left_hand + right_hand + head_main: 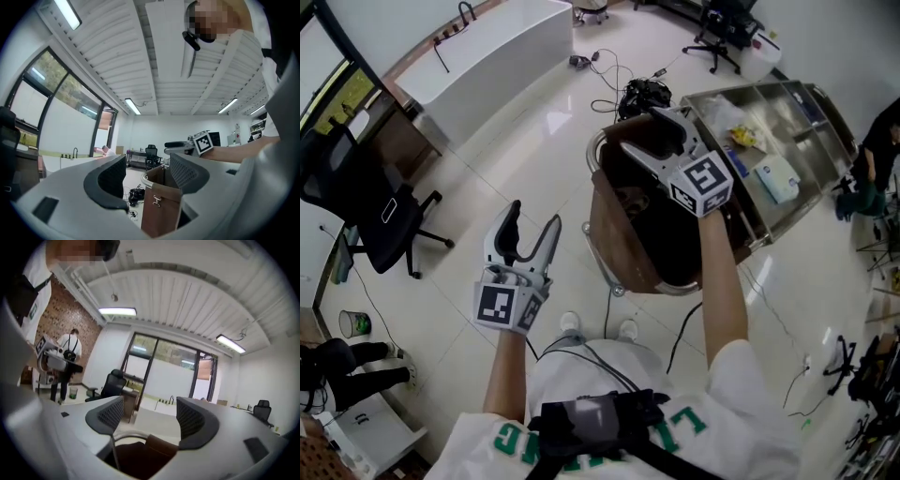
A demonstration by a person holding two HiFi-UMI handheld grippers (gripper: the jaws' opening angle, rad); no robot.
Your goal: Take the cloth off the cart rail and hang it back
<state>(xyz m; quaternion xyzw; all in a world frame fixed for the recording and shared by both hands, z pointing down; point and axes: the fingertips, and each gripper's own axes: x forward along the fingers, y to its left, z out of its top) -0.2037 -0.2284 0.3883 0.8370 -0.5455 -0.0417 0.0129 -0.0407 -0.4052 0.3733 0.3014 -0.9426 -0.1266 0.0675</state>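
Lower right tongs [661,131] (spread wide, empty) squarely over brown cloth [614,225] draped on rail [607,275] at cart's near end; pinch top hem only. Left tongs [534,217] agape, empty, well aside.

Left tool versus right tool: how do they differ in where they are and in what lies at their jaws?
The left tool hangs over the floor, apart from the cart. The right tool is at the cart's rail end. Nothing lies between the left tool's jaws, whereas the right tool's jaws frame the rail and brown cloth just below, without pressing either. Shared: both stand open and grip nothing.
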